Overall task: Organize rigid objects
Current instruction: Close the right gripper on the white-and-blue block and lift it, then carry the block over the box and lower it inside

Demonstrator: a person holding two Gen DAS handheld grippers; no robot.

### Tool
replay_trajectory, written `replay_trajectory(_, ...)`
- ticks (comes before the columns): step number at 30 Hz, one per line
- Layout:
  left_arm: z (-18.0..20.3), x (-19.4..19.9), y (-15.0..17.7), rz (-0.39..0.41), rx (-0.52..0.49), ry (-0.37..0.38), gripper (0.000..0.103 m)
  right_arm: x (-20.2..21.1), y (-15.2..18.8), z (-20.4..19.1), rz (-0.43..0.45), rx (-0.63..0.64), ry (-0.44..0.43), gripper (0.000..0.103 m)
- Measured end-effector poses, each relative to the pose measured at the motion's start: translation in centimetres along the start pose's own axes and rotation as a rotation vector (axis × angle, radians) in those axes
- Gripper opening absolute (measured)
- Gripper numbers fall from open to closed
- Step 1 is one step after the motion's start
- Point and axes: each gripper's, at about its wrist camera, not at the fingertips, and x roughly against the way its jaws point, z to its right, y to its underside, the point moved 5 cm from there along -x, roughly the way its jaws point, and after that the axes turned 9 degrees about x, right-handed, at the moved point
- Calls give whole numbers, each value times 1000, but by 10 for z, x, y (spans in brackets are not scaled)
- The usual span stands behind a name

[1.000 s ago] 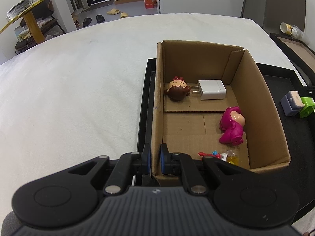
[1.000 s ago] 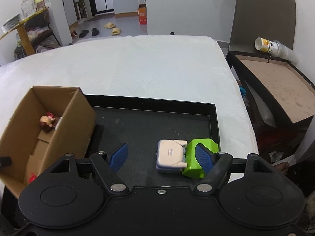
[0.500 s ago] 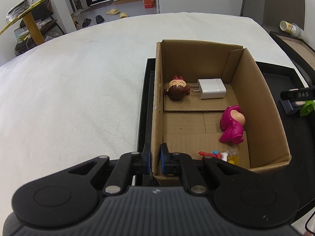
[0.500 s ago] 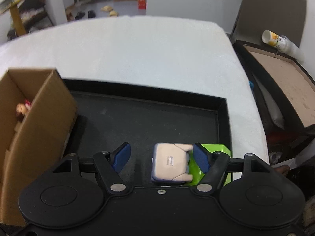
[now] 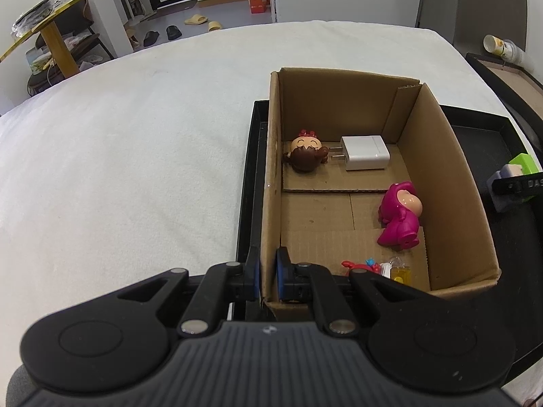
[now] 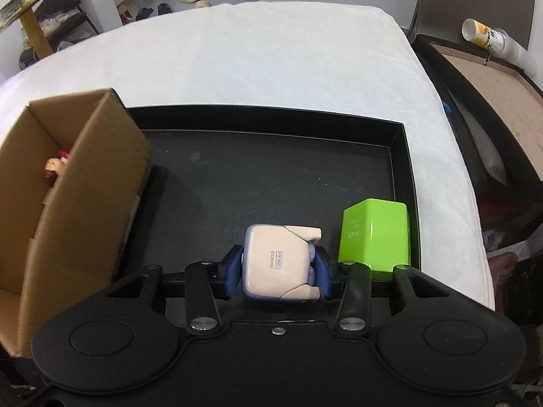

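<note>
Fingers (image 6: 233, 273) of the right gripper (image 6: 279, 273) pinch a small cream toy (image 6: 279, 263) from both sides, its printed underside facing the camera, near the front of the black tray (image 6: 271, 183). Just to its right a green block (image 6: 375, 234) stands upright on the tray, close to the toy but apart from it. Whether the toy rests on the tray floor or is already lifted cannot be told.

On the left side, the left gripper (image 5: 268, 276) has its fingers closed on the near corner of the cardboard box (image 5: 437, 183), one pad inside and one outside the left wall, steadying it. The box sits on the left part of the tray and already holds a brown-haired doll (image 5: 305, 156), a white charger (image 5: 364, 152), a pink figure (image 5: 400, 215) and some small trinkets (image 5: 376, 266) at the near end.

The step in hand looks like the pickup of the cream toy. The next move would call for raising it high enough to clear the box's right wall, carrying it left, and releasing it over a bare patch of the box floor. After that the green block remains to be sorted.
</note>
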Motion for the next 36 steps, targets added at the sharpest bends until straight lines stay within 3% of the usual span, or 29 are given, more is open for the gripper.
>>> replay_trajectory(11, 1, 1, 0, 1, -2, -2, 8, 40, -7, -11, 60, 25, -29, 43)
replay_trajectory(36, -5, 5, -7, 10, 14, 47, 8, 73, -63, -47, 176, 116, -34, 43)
